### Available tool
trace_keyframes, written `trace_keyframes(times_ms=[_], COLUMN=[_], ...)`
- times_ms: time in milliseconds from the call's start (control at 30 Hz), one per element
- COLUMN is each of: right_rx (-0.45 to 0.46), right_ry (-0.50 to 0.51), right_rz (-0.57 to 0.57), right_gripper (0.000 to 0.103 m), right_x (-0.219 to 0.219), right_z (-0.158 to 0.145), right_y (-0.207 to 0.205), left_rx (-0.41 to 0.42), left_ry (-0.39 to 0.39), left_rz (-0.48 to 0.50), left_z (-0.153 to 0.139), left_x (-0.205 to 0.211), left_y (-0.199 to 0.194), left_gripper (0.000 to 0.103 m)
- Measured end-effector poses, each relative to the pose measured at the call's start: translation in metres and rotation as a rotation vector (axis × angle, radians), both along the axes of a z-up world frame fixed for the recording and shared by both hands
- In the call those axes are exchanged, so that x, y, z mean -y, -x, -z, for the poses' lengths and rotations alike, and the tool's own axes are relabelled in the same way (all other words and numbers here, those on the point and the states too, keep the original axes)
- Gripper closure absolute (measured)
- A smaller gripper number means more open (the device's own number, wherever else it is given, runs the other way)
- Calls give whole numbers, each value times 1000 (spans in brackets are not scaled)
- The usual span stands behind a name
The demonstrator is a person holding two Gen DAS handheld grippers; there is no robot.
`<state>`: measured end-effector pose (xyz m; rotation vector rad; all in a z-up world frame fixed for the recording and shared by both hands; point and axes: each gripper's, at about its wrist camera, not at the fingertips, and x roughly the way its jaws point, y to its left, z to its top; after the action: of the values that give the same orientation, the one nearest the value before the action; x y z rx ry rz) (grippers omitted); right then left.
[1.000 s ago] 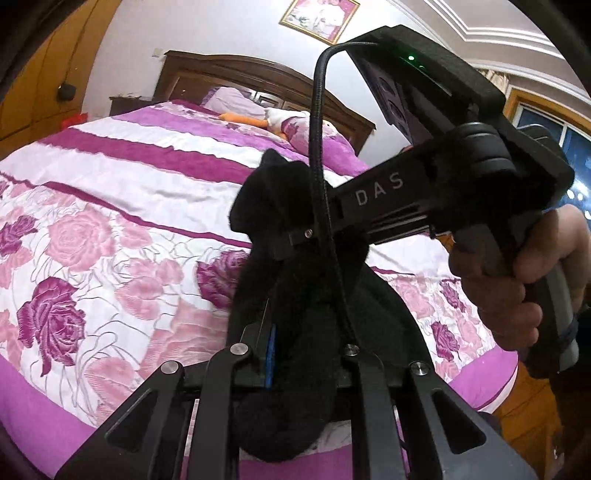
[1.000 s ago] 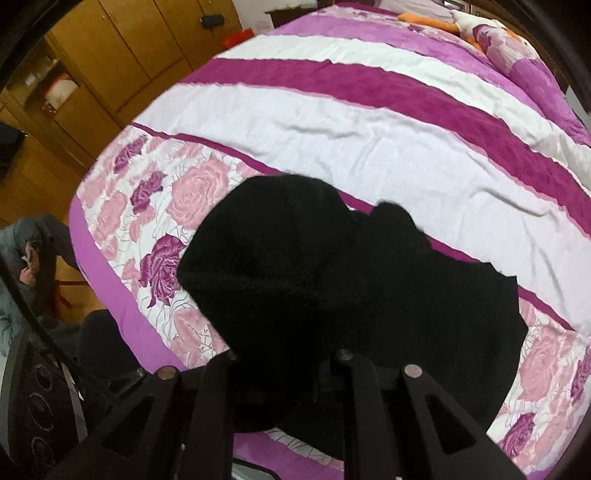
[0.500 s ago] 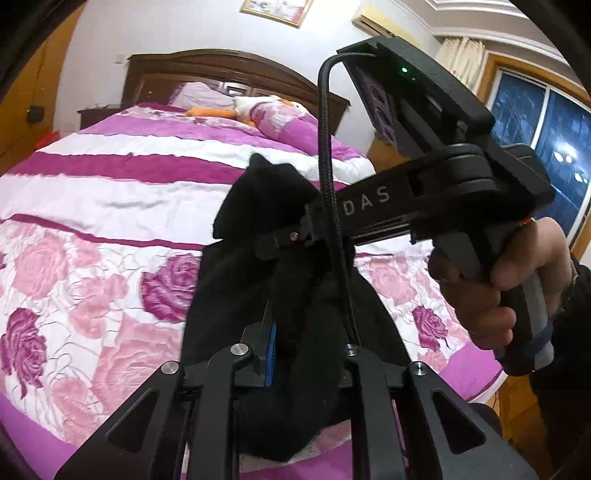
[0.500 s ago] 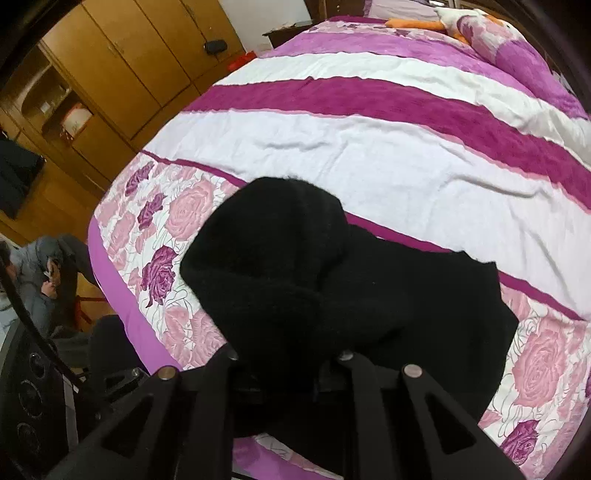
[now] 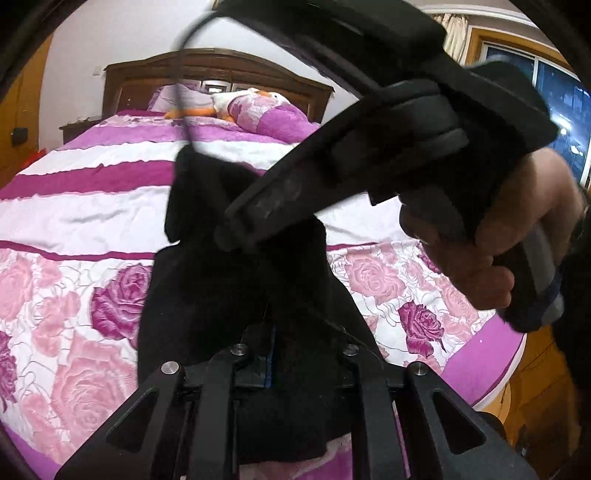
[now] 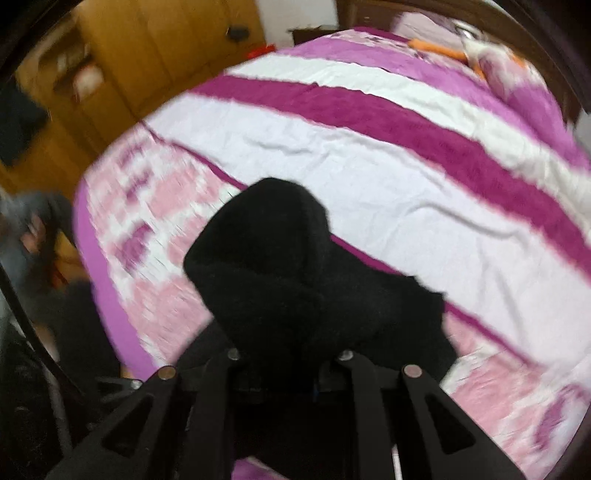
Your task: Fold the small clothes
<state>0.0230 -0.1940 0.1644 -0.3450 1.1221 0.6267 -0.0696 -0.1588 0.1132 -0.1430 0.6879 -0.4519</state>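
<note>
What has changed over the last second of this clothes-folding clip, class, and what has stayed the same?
In the left wrist view the right gripper has swung closer across the frame. Both grippers stay shut on the black garment, held above the bedspread. Nothing was released.

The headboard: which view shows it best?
The left wrist view: the whole wooden headboard stands sharp behind the pillows. The right wrist view shows only a dark, blurred strip at its top edge.
</note>
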Motion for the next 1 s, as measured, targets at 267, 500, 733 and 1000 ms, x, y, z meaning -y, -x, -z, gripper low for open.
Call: trace_keyframes(times_ms=[267, 500, 733, 1000], right_rx=[27, 238, 106, -233], right_ry=[127, 166, 49, -573], right_rz=[-57, -245, -156, 250], right_gripper=[88, 87, 86, 85], right_x=[11, 6, 70, 162], right_z=[30, 24, 80, 104], right_y=[-20, 3, -6, -30], left_rx=[-35, 1, -62, -60], left_ry=[95, 69, -57, -92], left_rz=[2, -4, 102, 103], left_z=[23, 27, 57, 44], left_x=[17, 29, 73, 84], left_y=[-22, -28, -24, -13], left_gripper=[93, 93, 93, 93])
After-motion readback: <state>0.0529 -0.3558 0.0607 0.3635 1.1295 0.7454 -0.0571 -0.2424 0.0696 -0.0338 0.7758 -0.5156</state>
